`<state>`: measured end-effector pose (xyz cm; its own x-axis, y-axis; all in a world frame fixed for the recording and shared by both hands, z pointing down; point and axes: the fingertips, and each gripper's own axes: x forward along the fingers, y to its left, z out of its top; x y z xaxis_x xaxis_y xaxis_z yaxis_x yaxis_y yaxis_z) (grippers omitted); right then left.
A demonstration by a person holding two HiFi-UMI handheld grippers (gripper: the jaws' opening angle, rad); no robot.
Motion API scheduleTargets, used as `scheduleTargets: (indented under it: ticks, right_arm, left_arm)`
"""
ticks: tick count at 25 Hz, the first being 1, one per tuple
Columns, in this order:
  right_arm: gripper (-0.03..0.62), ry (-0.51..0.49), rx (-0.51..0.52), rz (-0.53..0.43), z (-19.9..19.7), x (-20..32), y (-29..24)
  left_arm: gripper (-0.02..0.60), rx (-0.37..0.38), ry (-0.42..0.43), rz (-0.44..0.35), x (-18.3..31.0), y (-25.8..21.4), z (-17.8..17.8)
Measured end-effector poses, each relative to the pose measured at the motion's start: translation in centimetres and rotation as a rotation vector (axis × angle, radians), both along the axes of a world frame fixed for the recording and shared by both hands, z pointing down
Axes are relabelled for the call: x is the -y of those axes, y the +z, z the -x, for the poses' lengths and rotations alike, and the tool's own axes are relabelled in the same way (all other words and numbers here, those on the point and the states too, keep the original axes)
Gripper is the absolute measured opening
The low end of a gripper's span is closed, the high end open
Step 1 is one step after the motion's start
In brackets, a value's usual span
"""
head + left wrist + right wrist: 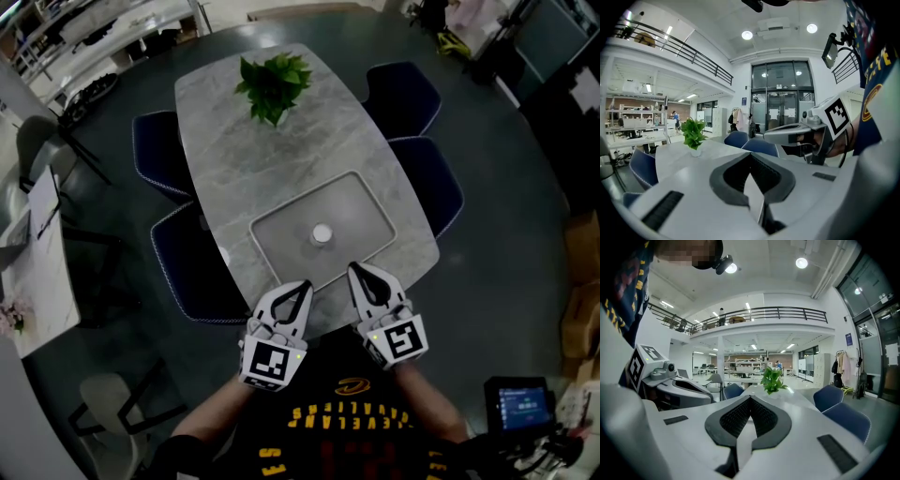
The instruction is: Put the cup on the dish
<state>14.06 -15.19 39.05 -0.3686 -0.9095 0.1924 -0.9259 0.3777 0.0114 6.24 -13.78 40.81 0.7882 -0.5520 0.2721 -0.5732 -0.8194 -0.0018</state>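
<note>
Your left gripper (304,285) and right gripper (355,269) sit shut, empty, beside the dish (361,211); reaching closed risks toppling the cup (322,233) at its centre

The room was a tall, open hall with white walls; a long grey stone-topped table (281,159) stood on a dark floor (506,216), with dark blue chairs (403,94) along both its sides and a green potted plant (274,86) near its far end; a railed balcony (764,312) ran along the upper level; round ceiling lights (802,262) shone overhead; tall glass doors (782,110) filled one wall; a white desk (42,281) stood off to one side.
</note>
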Motion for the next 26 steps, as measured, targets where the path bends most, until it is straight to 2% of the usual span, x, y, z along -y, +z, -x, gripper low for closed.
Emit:
scheduleTargets:
  ticks: [7, 15, 19, 22, 26]
  right_arm:
    - [0.006, 0.004, 0.009, 0.004, -0.3, -0.4, 0.1]
    - [0.006, -0.009, -0.011, 0.008, -0.8, -1.2, 0.2]
    - [0.006, -0.091, -0.012, 0.049, 0.3, 0.2, 1.6]
    - [0.006, -0.106, 0.044, 0.045, -0.4, 2.0, 1.6]
    - [0.006, -0.081, 0.052, 0.040, -2.6, 0.5, 1.3]
  left_arm:
    - [0.000, 0.003, 0.008, 0.019, -0.2, 0.5, -0.2]
    - [0.000, -0.015, -0.023, 0.021, -0.7, 0.4, -0.3]
    - [0.000, 0.007, -0.113, 0.023, 0.2, 0.7, 1.0]
    - [0.000, 0.004, -0.159, 0.072, 1.3, 1.3, 0.1]
    - [0.000, 0.023, -0.117, 0.093, -0.5, 2.8, -2.4]
